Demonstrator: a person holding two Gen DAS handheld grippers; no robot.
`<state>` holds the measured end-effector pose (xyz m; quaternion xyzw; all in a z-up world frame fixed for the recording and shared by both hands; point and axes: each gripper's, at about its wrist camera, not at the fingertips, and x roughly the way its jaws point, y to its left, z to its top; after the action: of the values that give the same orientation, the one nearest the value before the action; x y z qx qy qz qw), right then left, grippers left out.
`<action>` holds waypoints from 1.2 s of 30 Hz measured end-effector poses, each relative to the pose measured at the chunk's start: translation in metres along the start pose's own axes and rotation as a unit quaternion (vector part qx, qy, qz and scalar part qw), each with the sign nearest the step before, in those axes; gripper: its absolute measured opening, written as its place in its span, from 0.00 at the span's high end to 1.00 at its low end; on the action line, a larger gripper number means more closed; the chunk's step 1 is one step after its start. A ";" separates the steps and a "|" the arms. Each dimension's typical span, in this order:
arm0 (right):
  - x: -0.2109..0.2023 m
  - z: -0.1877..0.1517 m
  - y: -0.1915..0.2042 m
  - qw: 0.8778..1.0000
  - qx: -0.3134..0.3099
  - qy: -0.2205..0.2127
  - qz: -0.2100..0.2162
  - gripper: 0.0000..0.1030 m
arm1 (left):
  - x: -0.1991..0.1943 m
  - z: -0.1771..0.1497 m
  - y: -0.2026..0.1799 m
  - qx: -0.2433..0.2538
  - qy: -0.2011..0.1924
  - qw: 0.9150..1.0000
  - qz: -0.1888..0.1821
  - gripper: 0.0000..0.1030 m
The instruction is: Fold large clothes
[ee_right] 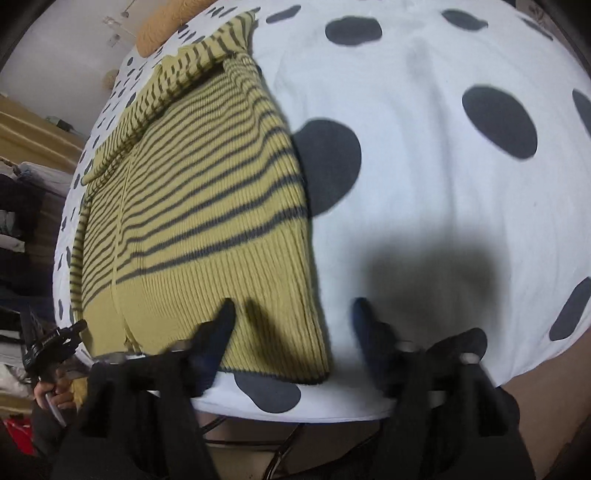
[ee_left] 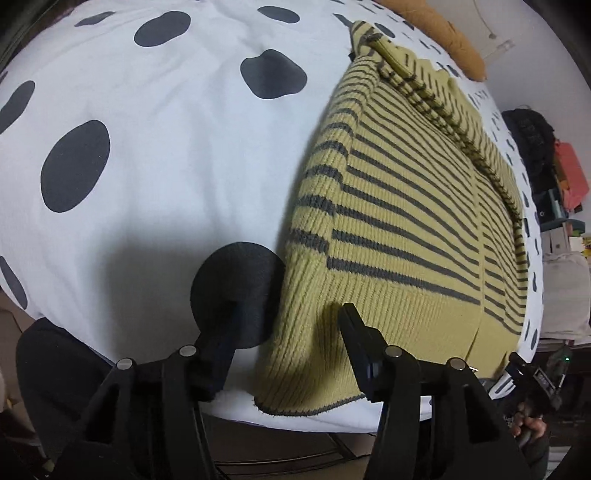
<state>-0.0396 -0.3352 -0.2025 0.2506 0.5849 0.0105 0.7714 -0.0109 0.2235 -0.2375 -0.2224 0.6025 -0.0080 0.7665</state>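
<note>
A yellow-green knit sweater with dark grey stripes (ee_left: 399,206) lies on a white bedspread with black spots (ee_left: 166,147), its sides folded in and its hem at the near bed edge. My left gripper (ee_left: 295,314) is open, straddling the sweater's left hem corner, one finger off the cloth and one over it. In the right wrist view the sweater (ee_right: 199,199) lies at the left. My right gripper (ee_right: 295,317) is open, straddling the sweater's right hem corner. The other gripper shows at the far side in each view (ee_left: 532,373), (ee_right: 51,343).
An orange-brown pillow (ee_left: 447,33) lies at the head of the bed. Shelves with bags and boxes (ee_left: 554,177) stand beside the bed. The bedspread (ee_right: 443,184) stretches wide to the right of the sweater. The bed's near edge drops to the floor below both grippers.
</note>
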 end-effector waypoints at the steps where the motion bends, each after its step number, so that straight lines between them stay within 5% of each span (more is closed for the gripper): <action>1: 0.004 -0.001 -0.002 1.000 -0.002 -0.005 0.007 0.33 | 0.002 -0.001 -0.002 0.005 0.003 1.000 0.001 0.43; 4: 0.013 -0.003 -0.003 1.000 -0.012 0.001 0.022 0.35 | 0.002 -0.010 -0.004 0.019 0.007 1.000 0.005 0.39; 6: 0.011 0.001 0.002 0.999 -0.023 0.002 0.036 0.58 | 0.004 -0.014 -0.014 0.031 0.005 0.999 0.007 0.71; 7: 0.011 0.001 0.005 0.998 -0.029 0.013 0.056 0.78 | 0.012 -0.011 -0.021 0.033 0.009 0.999 -0.003 0.91; 10: 0.006 0.003 0.004 0.995 -0.030 0.015 0.097 0.84 | 0.008 -0.010 -0.029 0.043 0.005 0.999 -0.005 0.92; 17: -0.018 0.029 0.030 0.979 -0.048 -0.023 0.198 0.85 | -0.031 0.014 -0.028 0.032 -0.046 0.994 -0.098 0.92; 23: -0.035 0.098 0.059 0.968 -0.044 -0.089 0.232 0.89 | -0.060 0.097 -0.046 0.044 -0.093 0.987 -0.125 0.93; 26: -0.039 0.154 0.073 0.965 -0.037 -0.116 0.231 0.89 | -0.060 0.154 -0.079 0.072 -0.110 0.986 -0.104 0.93; 30: -0.039 0.187 0.082 0.979 -0.026 -0.079 0.187 0.87 | -0.044 0.183 -0.096 0.081 -0.084 0.991 -0.073 0.93; 32: -0.040 0.170 0.083 0.988 -0.033 -0.044 0.146 0.65 | -0.034 0.173 -0.093 0.088 -0.069 0.992 -0.059 0.93; 33: -0.039 0.156 0.081 0.990 -0.034 -0.032 0.133 0.44 | -0.029 0.162 -0.087 0.088 -0.058 0.993 -0.057 0.93; 36: -0.031 0.106 0.068 0.994 -0.012 0.003 0.106 0.33 | -0.015 0.135 -0.062 0.065 -0.038 0.995 -0.059 0.93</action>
<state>0.0652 -0.3247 -0.1273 0.3021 0.5567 0.1003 0.7673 0.1262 0.2170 -0.1780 -0.2072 0.5571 -0.0842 0.7997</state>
